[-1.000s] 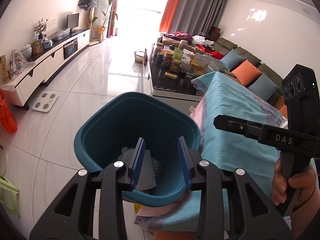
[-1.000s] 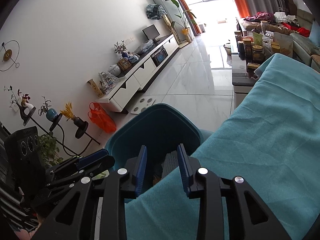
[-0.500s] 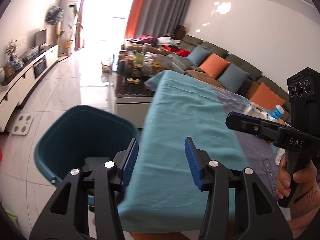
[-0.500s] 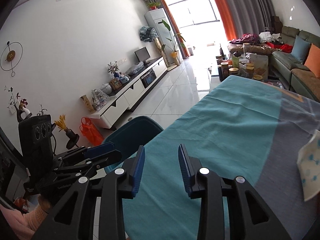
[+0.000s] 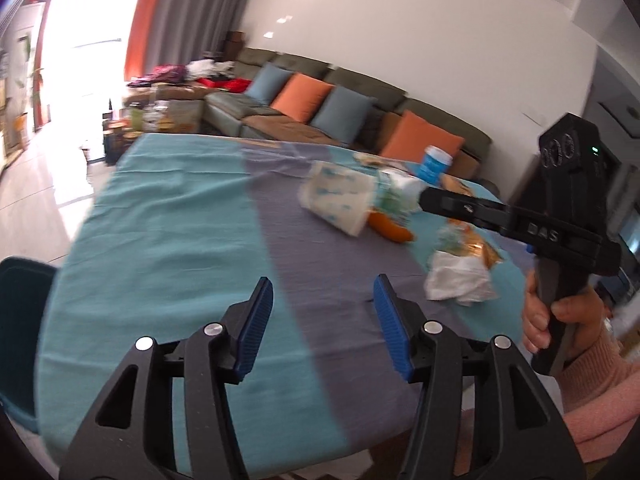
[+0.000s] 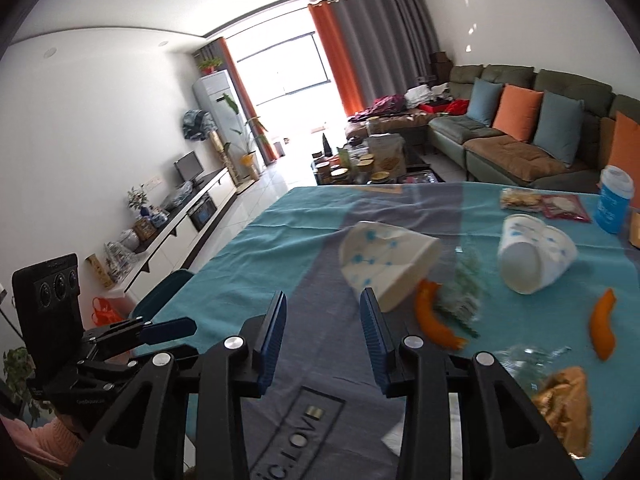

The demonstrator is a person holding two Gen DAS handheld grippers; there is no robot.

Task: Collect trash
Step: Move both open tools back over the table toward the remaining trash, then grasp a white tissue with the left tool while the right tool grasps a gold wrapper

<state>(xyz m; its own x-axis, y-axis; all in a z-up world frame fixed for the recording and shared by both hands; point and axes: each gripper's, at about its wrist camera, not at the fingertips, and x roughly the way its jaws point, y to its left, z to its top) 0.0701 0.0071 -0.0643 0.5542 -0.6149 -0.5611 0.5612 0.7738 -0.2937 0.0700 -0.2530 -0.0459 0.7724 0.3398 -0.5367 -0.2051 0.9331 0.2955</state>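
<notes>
Trash lies on the teal and purple tablecloth (image 5: pixel 168 236). A tipped paper cup (image 6: pixel 384 260) lies nearest, with an orange peel (image 6: pixel 434 320) and a green scrap (image 6: pixel 464 296) beside it. A second tipped cup (image 6: pixel 534 256), another orange peel (image 6: pixel 604 330) and a gold wrapper (image 6: pixel 566 404) lie to the right. A crumpled white tissue (image 5: pixel 460 280) lies in the left wrist view. My left gripper (image 5: pixel 322 292) is open and empty above the cloth. My right gripper (image 6: pixel 322 304) is open and empty, just short of the nearest cup. The teal bin (image 5: pixel 20 320) stands at the table's left edge.
A blue cup with a lid (image 6: pixel 614 204) and snack packets (image 6: pixel 544 202) stand at the table's far right. A sofa with orange and blue cushions (image 6: pixel 520 128) lies beyond. A cluttered coffee table (image 6: pixel 372 160) and a TV cabinet (image 6: pixel 188 216) flank the floor.
Both grippers have swung right from over the teal bin to over the table. The trash on the cloth has come into view. Both jaws stand a little wider.
</notes>
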